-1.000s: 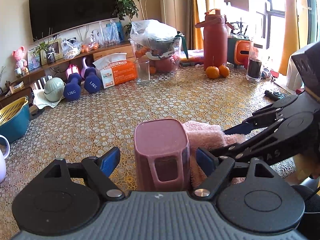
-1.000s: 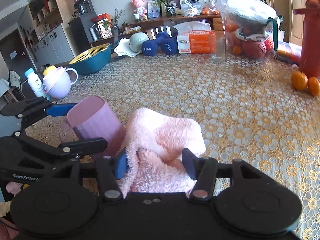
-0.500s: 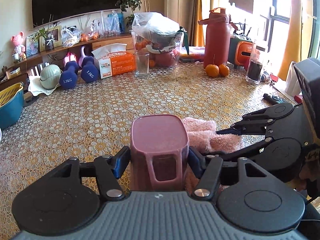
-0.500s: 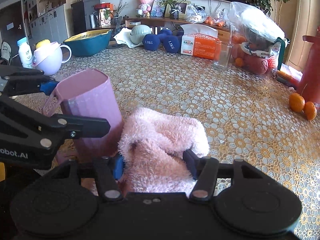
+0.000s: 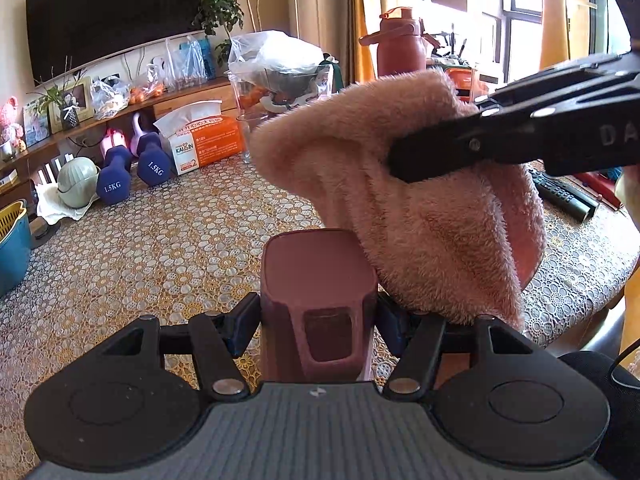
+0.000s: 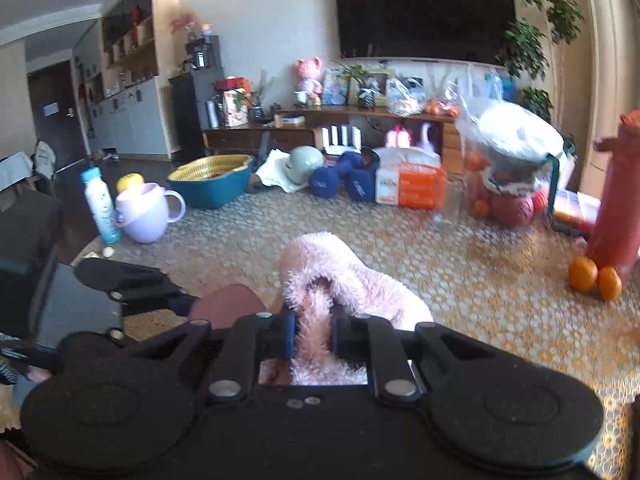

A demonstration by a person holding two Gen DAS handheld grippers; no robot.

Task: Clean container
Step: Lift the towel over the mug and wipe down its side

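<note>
A mauve plastic cup (image 5: 318,280) with a handle stands upright between the fingers of my left gripper (image 5: 318,320), which is shut on its sides. My right gripper (image 6: 314,330) is shut on a fluffy pink towel (image 6: 340,276). In the left wrist view the pink towel (image 5: 420,216) hangs in the air just right of and above the cup's rim, with the right gripper's fingers (image 5: 500,144) clamping it from the right. In the right wrist view the cup (image 6: 228,304) shows low on the left, beside the towel.
The table (image 5: 160,248) has a gold patterned cloth. At its far side stand blue dumbbells (image 5: 132,172), a tissue box (image 5: 204,144), a glass (image 6: 448,208), a bagged fruit bowl (image 5: 280,72), a red flask (image 6: 616,204) and oranges (image 6: 594,276). A remote (image 5: 564,196) lies right; a lilac mug (image 6: 146,216) left.
My right gripper closed on the towel and lifted it off the table to beside the cup's rim. My left gripper kept its hold on the cup.
</note>
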